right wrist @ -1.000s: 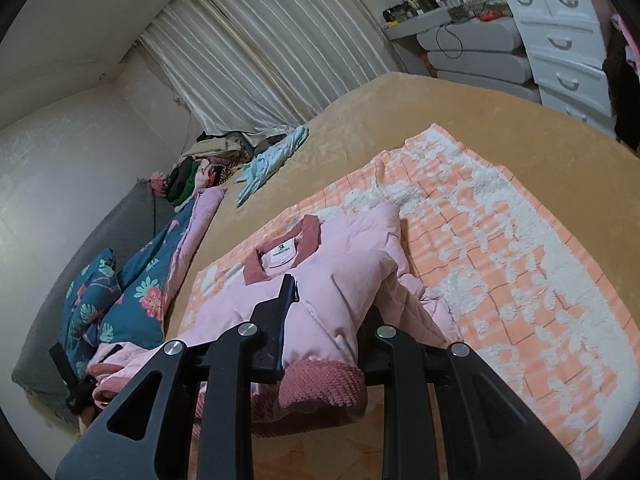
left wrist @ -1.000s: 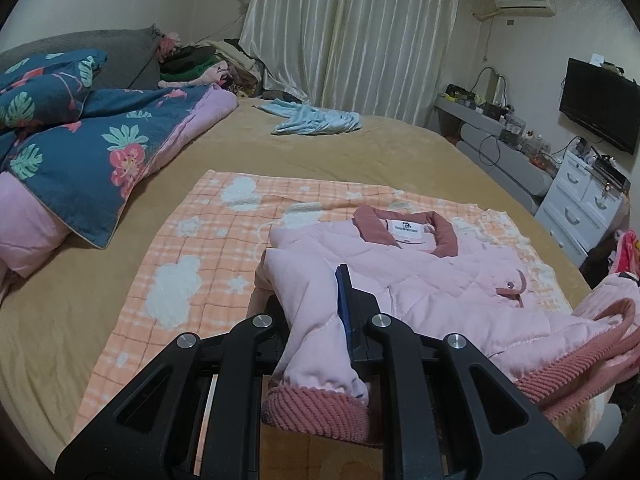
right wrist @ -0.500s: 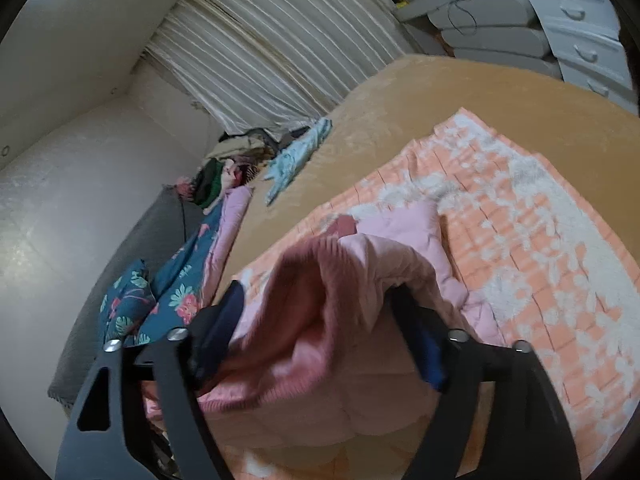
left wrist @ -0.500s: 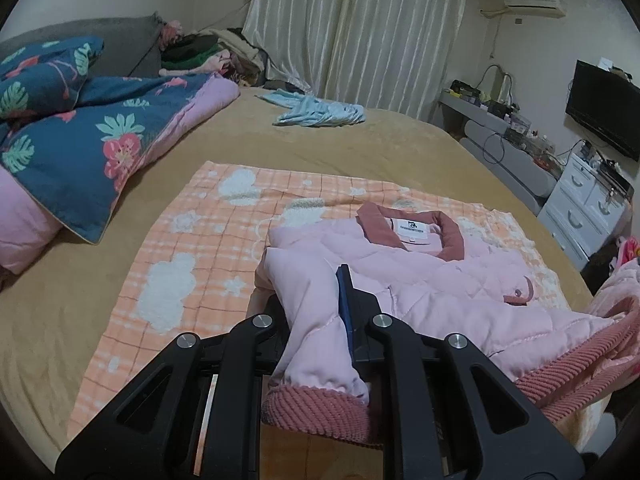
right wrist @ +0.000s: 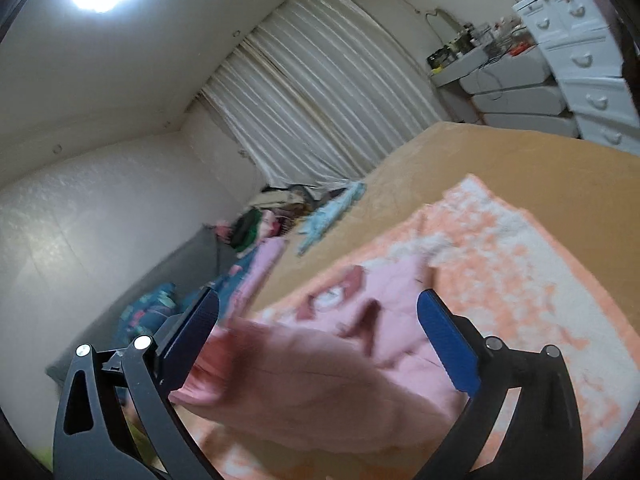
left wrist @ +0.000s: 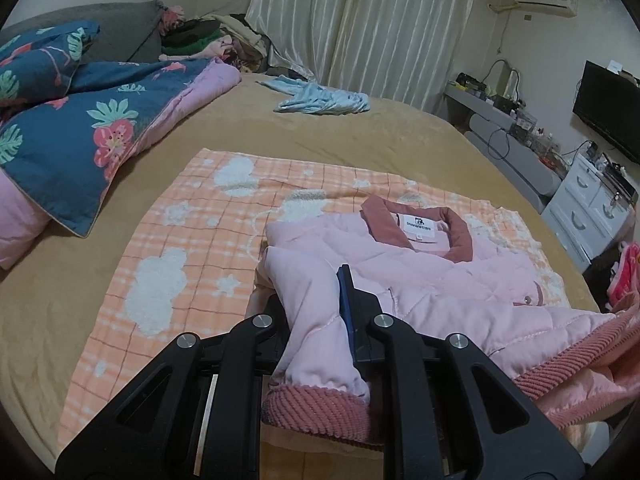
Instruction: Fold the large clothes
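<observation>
A pink quilted jacket (left wrist: pixel 432 280) with a dusty-red collar and ribbed cuffs lies collar-away on an orange checked blanket (left wrist: pixel 192 248) on the bed. My left gripper (left wrist: pixel 316 312) is shut on the jacket's left sleeve just above the ribbed cuff (left wrist: pixel 316 412). My right gripper (right wrist: pixel 320 320) is open wide and tilted upward; the jacket (right wrist: pixel 320 376) shows blurred between and below its fingers, and I cannot tell if it touches them. The other sleeve lies bunched at the right edge of the left wrist view (left wrist: pixel 580 368).
A floral blue quilt (left wrist: pixel 80 128) lies at the left of the bed. A light-blue garment (left wrist: pixel 320 98) and a pile of clothes (left wrist: pixel 208 40) lie at the far side by the curtains. White drawers (left wrist: pixel 588 208) and a TV (left wrist: pixel 608 108) stand right.
My right gripper opened, let go of the right sleeve and swung upward, blurring its view. My left gripper stays shut on the left sleeve and barely moved.
</observation>
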Demonstrator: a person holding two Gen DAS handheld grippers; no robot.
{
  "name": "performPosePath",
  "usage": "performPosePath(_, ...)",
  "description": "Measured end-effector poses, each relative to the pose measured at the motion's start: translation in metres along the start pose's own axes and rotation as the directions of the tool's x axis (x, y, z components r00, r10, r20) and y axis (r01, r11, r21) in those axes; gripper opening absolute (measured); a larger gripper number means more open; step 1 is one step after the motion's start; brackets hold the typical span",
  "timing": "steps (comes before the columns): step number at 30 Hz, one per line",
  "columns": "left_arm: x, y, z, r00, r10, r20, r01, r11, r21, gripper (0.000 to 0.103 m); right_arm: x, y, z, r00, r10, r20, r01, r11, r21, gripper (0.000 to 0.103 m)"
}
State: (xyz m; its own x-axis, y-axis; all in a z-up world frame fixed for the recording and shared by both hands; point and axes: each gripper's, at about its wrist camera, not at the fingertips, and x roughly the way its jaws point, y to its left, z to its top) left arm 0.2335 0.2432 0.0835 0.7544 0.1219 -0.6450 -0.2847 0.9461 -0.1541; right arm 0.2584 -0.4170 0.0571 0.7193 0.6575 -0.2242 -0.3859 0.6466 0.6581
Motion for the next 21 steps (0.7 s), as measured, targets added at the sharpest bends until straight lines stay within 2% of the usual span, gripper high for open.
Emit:
performPosePath(5, 0.012, -0.007, 0.004, 1.0, 0.008, -0.025, -0.007, 1.0, 0.022, 0.01, -0.024, -0.007, -0.025, 0.998, -0.062, 0.016, 0.062, 0.998, -0.028, 0.099)
performPosePath(12, 0.024, -0.003, 0.011, 0.999, 0.016, -0.048, -0.016, 1.0, -0.005, 0.01, -0.049, 0.007, -0.033, 0.998, -0.011, 0.055, 0.018, 0.992, -0.128, 0.099)
performPosePath(14, 0.028, 0.0, 0.011, 0.998, 0.023, -0.058, -0.024, 1.0, -0.016, 0.01, -0.047, 0.011, -0.037, 1.0, 0.001, 0.03, 0.003, 0.988, -0.153, 0.099)
performPosePath(16, 0.032, 0.002, 0.011, 0.997, 0.029, -0.067, -0.031, 0.999, -0.027, 0.01, -0.036, 0.017, -0.042, 1.0, 0.002, -0.029, -0.008, 0.981, -0.196, 0.099)
performPosePath(18, 0.033, 0.004, 0.01, 0.997, 0.025, -0.067, -0.027, 0.999, -0.033, 0.01, -0.014, 0.03, -0.051, 0.99, -0.076, -0.119, 0.038, 0.954, -0.298, 0.099)
performPosePath(20, 0.032, 0.004, 0.01, 0.998, 0.019, -0.063, -0.021, 0.999, -0.032, 0.01, 0.025, 0.042, -0.061, 0.953, -0.229, -0.196, 0.118, 0.882, -0.456, 0.099)
performPosePath(21, 0.031, 0.004, 0.011, 0.998, 0.017, -0.062, -0.019, 0.999, -0.032, 0.01, 0.041, 0.045, -0.066, 0.939, -0.271, -0.209, 0.136, 0.855, -0.5, 0.099)
